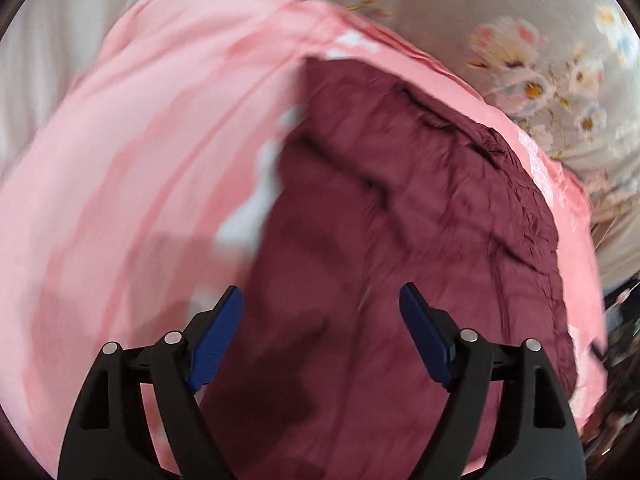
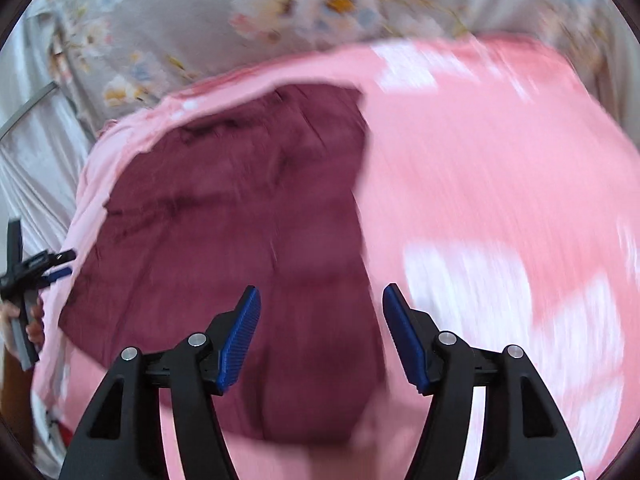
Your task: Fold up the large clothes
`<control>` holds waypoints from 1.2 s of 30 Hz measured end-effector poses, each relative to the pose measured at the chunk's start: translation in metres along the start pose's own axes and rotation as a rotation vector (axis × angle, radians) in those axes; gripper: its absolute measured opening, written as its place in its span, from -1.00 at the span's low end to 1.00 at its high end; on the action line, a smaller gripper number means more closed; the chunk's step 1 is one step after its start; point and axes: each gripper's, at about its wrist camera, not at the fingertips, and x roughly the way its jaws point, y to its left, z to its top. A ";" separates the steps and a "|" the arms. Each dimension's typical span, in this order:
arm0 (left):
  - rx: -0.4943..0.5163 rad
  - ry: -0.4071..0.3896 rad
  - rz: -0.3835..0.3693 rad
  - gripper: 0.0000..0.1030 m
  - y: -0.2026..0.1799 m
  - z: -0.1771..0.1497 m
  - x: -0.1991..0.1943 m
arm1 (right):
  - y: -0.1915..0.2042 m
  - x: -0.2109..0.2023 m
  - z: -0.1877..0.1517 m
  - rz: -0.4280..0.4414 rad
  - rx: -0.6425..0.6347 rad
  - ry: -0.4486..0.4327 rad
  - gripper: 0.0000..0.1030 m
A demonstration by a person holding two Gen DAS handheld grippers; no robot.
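A dark maroon garment lies folded on top of a pink cloth with white patches, on a bed. My left gripper is open and empty, hovering above the maroon garment's near part. In the right wrist view the maroon garment lies left of centre, the pink cloth to its right. My right gripper is open and empty above the maroon garment's right edge. The left gripper also shows in the right wrist view, held by a hand at the far left edge. Both views are motion-blurred.
A grey bedsheet with a daisy print lies beyond the clothes; it also shows in the right wrist view. Pale fabric is at the upper left. Dark clutter sits past the bed's right edge.
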 end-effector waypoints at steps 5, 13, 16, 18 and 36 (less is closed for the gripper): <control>-0.116 -0.002 -0.052 0.51 0.038 -0.048 -0.012 | -0.013 0.007 -0.039 0.068 0.114 0.014 0.22; -0.186 -0.057 -0.077 0.46 0.039 -0.066 -0.012 | -0.013 0.018 -0.055 0.123 0.234 -0.080 0.24; -0.189 -0.057 -0.070 0.16 0.038 -0.065 -0.012 | -0.012 0.021 -0.053 0.162 0.268 -0.085 -0.07; -0.184 -0.053 -0.062 -0.03 0.035 -0.067 -0.012 | -0.009 0.021 -0.050 0.165 0.274 -0.091 -0.38; -0.081 -0.165 -0.172 -0.92 0.003 -0.122 -0.149 | 0.030 -0.137 -0.100 0.174 0.126 -0.324 -0.92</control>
